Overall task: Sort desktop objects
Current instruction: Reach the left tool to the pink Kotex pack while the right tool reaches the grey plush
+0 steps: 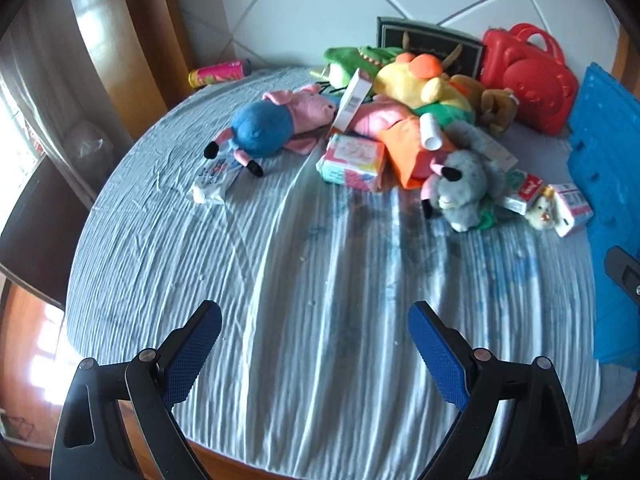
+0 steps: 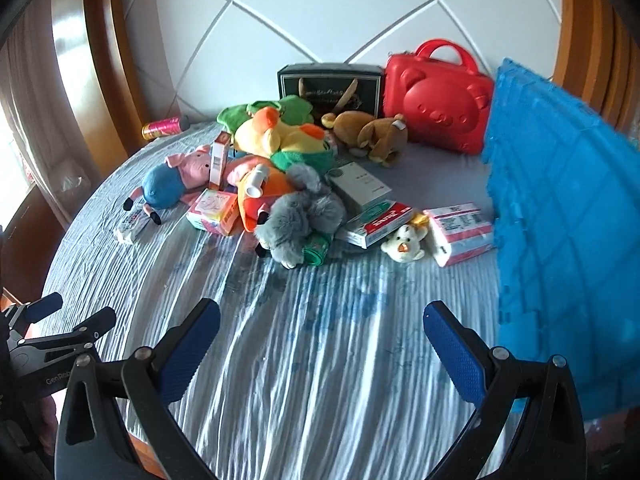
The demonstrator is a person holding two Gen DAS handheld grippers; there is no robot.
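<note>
Two grippers hover over the blue-grey tablecloth (image 2: 320, 360), both with jaws released and nothing between the blue pads. The left gripper (image 1: 314, 344) sits at 6 o'clock in its own view; the right gripper (image 2: 322, 340) likewise in its view, with the left unit also visible at 8 o'clock there.

Containers:
1. Red bear-face case (image 2: 438, 102), upright at 1 o'clock in the right view, closed; contents cannot be told.
2. Dark gift bag (image 2: 330, 80), upright at 12 o'clock, just beside the red case on its left; contents not visible.
3. Blue crate (image 2: 560, 240), at 3 o'clock along the table edge; only its ribbed outer wall shows, so the interior cannot be told.

Loose items lie in a heap at 12 o'clock, none inside a container:
- Pig plush with blue body (image 2: 172, 182), at 10 o'clock of the heap, lying on its side.
- Yellow plush (image 2: 280, 136) on top, with a green plush (image 2: 288, 106) behind it.
- Brown plush (image 2: 372, 134), touching the front of the red case.
- Grey plush (image 2: 300, 218), at the near edge of the heap.
- Small white plush (image 2: 404, 244), between a red-and-white box (image 2: 376, 222) and a pink tissue pack (image 2: 460, 232).
- Pink-and-orange pack (image 2: 214, 212), near the pig plush.
- Tall narrow carton (image 2: 219, 156), standing tilted against the heap.

One pink can (image 2: 164, 128) lies on its side at 10 o'clock, well apart from the heap.
</note>
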